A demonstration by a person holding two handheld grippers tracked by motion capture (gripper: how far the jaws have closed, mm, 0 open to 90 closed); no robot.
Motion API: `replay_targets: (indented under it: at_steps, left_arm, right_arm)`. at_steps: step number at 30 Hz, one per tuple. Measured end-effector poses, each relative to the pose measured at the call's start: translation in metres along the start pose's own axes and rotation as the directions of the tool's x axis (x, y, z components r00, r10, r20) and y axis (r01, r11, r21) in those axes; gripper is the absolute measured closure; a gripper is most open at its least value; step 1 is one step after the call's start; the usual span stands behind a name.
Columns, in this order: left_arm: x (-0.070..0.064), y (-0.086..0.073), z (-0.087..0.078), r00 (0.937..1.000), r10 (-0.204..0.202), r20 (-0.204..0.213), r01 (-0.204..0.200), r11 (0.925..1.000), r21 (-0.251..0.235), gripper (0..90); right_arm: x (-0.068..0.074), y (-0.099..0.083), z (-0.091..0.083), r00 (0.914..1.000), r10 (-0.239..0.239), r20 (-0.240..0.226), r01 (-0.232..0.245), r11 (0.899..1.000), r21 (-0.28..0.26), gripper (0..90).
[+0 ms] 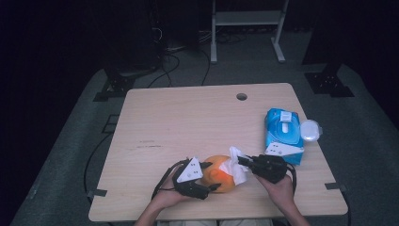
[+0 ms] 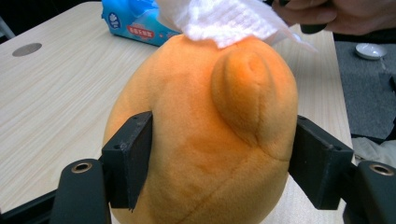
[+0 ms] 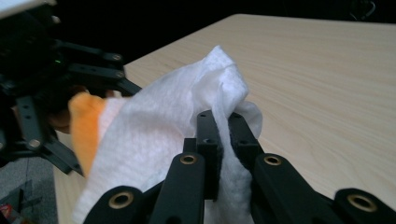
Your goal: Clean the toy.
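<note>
At the near edge of the worktop (image 1: 188, 117), around its middle, the high view shows an orange plush (image 1: 217, 173) lying between both tools. Left claw (image 1: 211, 176) sits against the plush from the left, one jaw over it and one under it, with its grey plate facing up. Right claw (image 1: 243, 162) comes in from the right and carries a white wipe (image 1: 236, 165) draped on the right side of the plush. A blue wipes pack (image 1: 283, 133) lies near the right edge, and a small white dish (image 1: 310, 130) sits just beside it at that edge.

Left gripper view: left claw (image 2: 219, 158) is clamped on the plush (image 2: 196, 140), a jaw pressed into each flank. A rounded bump on the plush faces the camera. Wipe (image 2: 224, 21) rests on top of the plush. Pack (image 2: 135, 23) lies beyond on the worktop (image 2: 56, 93). Part of the person's right hand (image 2: 345, 14) holds its tool at the upper right.

Right gripper view: right claw (image 3: 224, 135) has its jaws together on a fold of the wipe (image 3: 154, 126). Cloth spreads to the left over the plush (image 3: 86, 126), of which an orange strip shows. Left claw linkage (image 3: 70, 79) stands just beside that strip. Bare worktop (image 3: 317, 79) extends to the right.
</note>
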State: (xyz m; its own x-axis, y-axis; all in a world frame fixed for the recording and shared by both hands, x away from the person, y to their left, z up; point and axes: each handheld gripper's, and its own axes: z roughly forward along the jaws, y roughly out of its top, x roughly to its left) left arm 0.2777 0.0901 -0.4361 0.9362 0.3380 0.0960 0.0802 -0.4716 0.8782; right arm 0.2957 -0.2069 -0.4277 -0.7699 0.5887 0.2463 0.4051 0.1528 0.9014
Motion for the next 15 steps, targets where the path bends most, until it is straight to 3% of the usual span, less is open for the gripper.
replay_targets:
  at_steps: [3,5,9,15]
  left_arm:
    - [0.004,-0.002,-0.004,0.9996,-0.029,-0.001,0.029,0.9996,-0.008,28.5]
    - [0.008,-0.004,-0.007,0.9988,-0.048,0.002,0.048,0.9988,-0.011,28.5]
    - [0.012,-0.006,-0.008,0.9979,-0.064,-0.005,0.064,0.9979,-0.011,28.4]
    - [0.018,-0.007,-0.009,0.9924,-0.123,-0.008,0.122,0.9922,-0.025,28.5]
  right_arm:
    - [-0.007,-0.006,0.001,0.9995,0.024,0.02,-0.025,0.999,0.029,84.6]
    - [-0.003,-0.006,0.002,0.9993,0.036,-0.003,-0.036,0.999,0.018,84.6]
    - [0.008,0.0,0.003,0.9998,-0.004,-0.017,0.004,1.0,-0.007,84.8]
    - [-0.002,-0.008,0.006,0.9973,0.058,-0.044,-0.058,0.998,-0.002,84.8]
